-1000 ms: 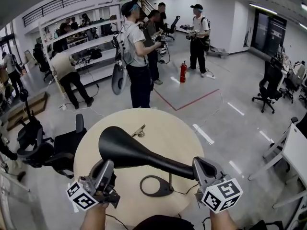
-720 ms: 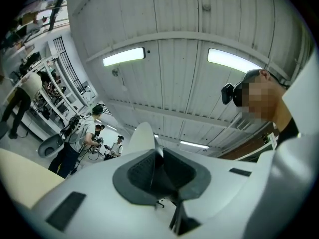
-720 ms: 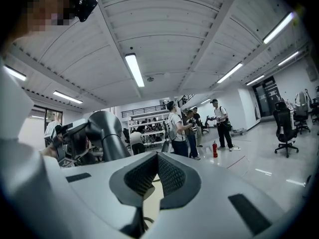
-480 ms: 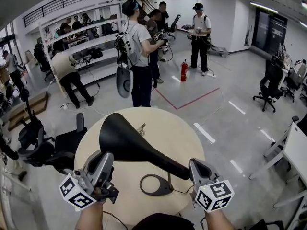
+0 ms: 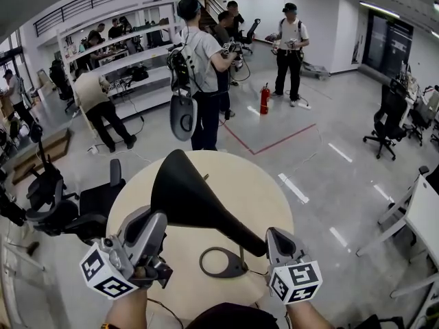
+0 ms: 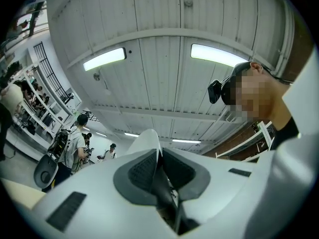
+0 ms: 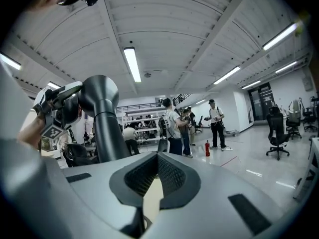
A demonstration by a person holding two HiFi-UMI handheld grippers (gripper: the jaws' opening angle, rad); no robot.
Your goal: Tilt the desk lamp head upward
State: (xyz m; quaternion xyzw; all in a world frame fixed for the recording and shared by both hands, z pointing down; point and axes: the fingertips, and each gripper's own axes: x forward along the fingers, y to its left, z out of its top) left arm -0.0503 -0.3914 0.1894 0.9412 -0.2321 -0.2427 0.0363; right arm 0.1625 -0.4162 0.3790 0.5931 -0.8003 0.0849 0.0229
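The black desk lamp head (image 5: 186, 196) hangs over the middle of the round counter (image 5: 247, 184), its wide mouth aimed toward 11 o'clock and its narrow neck (image 5: 241, 235) running down to 5 o'clock, where it meets the thin stem (image 5: 241, 258) above the open ring base (image 5: 218, 263) near the counter's 6 o'clock edge. My left tongs (image 5: 153, 219) are clenched, pads together with no part of the lamp between them, and sit just under the head's rim at its 8 o'clock side; whether they press on it I cannot tell. My right tongs (image 5: 273, 234) are clenched on nothing too, a sliver of counter showing between the pads, just beside the neck's low end. I judge the head a stiff, smooth cone, light but slippery and too broad to span at the mouth, so I would grip the neck or push from beneath the rim. The ring base looks light, so a stiff joint could lift or skid it unless the stem is steadied
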